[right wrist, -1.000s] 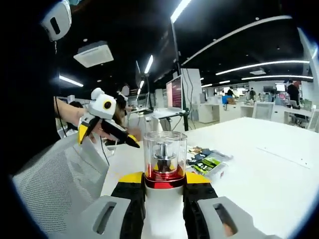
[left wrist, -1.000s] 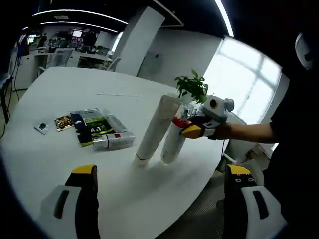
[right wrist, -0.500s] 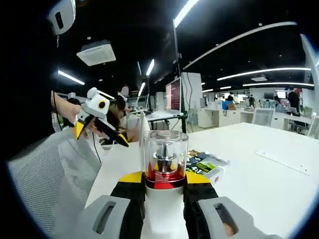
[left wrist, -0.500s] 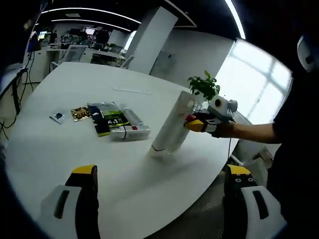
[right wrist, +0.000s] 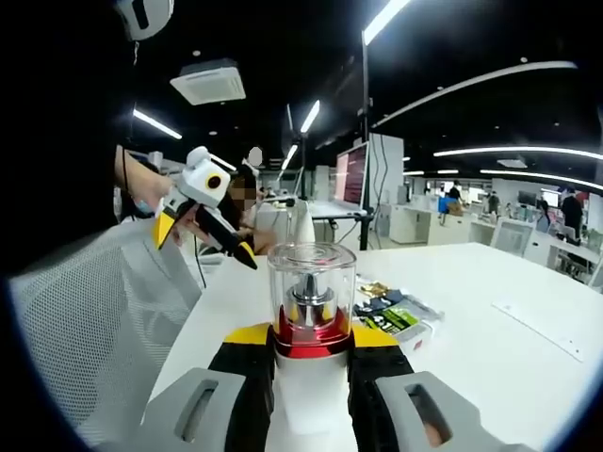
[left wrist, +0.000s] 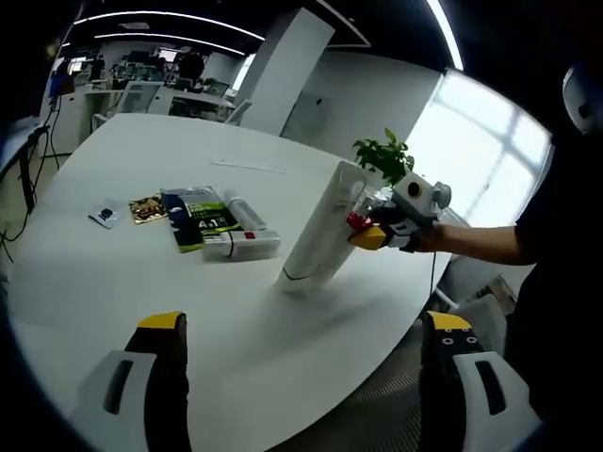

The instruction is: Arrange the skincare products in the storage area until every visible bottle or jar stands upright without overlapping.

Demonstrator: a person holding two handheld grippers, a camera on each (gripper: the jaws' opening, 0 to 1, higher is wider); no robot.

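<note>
My right gripper [right wrist: 311,347] is shut on a white pump bottle [right wrist: 311,301] with a red collar and a clear cap, held upright over the round white table [left wrist: 188,301]. In the left gripper view that right gripper [left wrist: 374,232] shows behind a tall white tube [left wrist: 316,231], which stands leaning on the table and hides most of the bottle. A silver-white bottle [left wrist: 241,245] and a small tube [left wrist: 243,215] lie flat beside a green and black sachet pack [left wrist: 196,209]. My left gripper [left wrist: 306,377] is open over the table's near edge, also seen as left gripper [right wrist: 209,215].
Small sachets [left wrist: 124,211] lie left of the pack. A potted plant [left wrist: 384,156] stands at the far edge behind the tube. A mesh chair [right wrist: 94,311] is at the left of the right gripper view. Desks and people fill the office beyond.
The left gripper view has swung, so the held bottle, seen right of the tall tube before, now sits mostly behind it. The right gripper has kept its hold throughout.
</note>
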